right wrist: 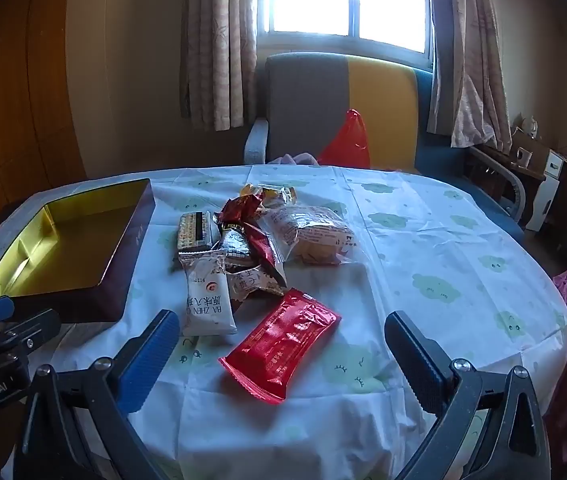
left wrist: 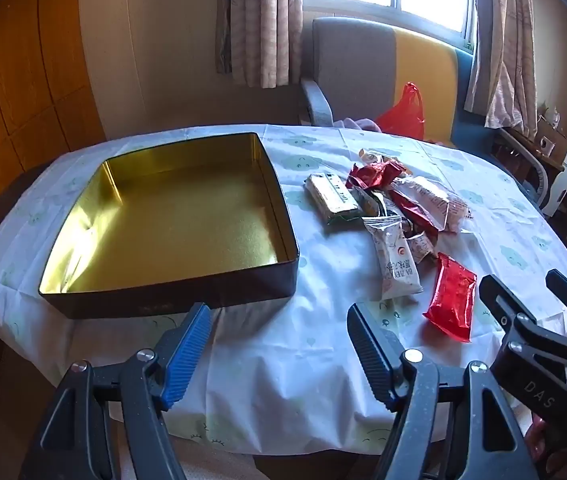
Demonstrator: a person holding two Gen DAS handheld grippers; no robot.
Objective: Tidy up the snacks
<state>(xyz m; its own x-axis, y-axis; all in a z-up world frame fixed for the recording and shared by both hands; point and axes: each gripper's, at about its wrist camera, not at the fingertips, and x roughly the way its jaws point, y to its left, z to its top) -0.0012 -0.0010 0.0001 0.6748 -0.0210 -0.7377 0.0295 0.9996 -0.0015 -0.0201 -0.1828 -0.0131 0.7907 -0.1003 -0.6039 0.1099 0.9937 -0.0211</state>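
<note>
While both spread wide, the right hand-held gripper (right wrist: 279, 354) hovers just before the red packet (right wrist: 281, 342).

the left gripper (left wrist: 277, 320) is showing black plastic arms with silver screw heads, one ribbed blue pad and one ribbed black pad. the right gripper (right wrist: 279, 334) is wearing the same black frame and silver screws; white lettering is marking both housings.
</note>
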